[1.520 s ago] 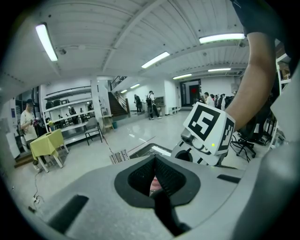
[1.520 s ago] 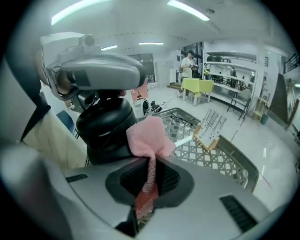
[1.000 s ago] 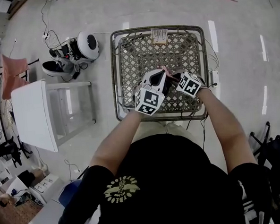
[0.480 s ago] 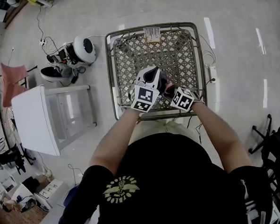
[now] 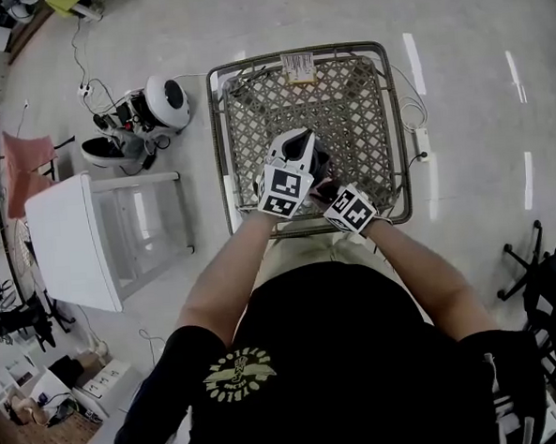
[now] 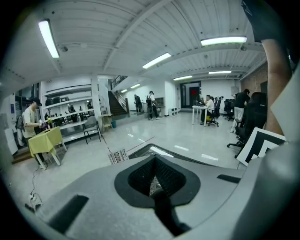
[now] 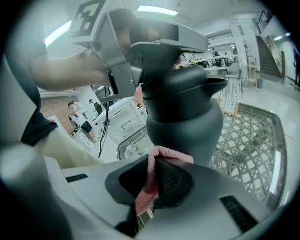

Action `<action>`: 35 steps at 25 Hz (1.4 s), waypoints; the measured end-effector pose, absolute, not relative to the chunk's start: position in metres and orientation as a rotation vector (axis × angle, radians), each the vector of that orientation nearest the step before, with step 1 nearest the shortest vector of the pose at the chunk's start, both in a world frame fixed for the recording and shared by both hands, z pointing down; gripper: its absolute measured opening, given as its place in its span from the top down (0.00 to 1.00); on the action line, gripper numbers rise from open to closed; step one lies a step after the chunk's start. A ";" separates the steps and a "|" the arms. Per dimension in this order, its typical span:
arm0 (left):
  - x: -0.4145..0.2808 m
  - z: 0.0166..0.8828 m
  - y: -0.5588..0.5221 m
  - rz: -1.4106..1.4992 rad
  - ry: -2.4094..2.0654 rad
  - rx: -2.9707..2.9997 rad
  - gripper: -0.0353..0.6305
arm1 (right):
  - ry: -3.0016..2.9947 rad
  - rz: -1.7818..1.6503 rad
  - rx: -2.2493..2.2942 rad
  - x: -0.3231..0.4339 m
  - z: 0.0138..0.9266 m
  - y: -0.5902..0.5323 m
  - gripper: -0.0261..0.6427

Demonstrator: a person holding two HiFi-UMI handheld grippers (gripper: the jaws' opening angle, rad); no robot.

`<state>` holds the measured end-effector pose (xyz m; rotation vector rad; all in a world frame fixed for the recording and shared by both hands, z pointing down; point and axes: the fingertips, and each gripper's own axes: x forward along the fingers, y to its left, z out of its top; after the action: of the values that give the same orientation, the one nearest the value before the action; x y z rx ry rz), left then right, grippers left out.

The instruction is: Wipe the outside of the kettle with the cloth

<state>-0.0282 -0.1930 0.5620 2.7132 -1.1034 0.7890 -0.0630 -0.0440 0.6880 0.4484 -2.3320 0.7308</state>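
My right tool (image 7: 150, 187) pinches a thin fold of pink cloth (image 7: 161, 152) against the kettle (image 7: 183, 117), which my left tool (image 6: 157, 180) clamps by its handle over the lattice table (image 7: 253, 140). Hard rubbing could drag the cloth out or twist the kettle loose.

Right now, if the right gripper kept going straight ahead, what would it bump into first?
The kettle. The right gripper pinches the cloth, and the kettle's dark body stands straight ahead of its jaws, very close. I cannot tell whether the cloth touches it.
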 end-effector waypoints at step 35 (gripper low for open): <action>-0.029 0.561 -0.196 0.741 -1.106 2.693 0.94 | -2.232 0.104 0.195 -0.030 0.724 -0.199 0.93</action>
<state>-0.0287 -0.1960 0.5607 2.6933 -1.1061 0.7409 -0.0301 -0.1992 0.7239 0.1947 -2.2322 0.1041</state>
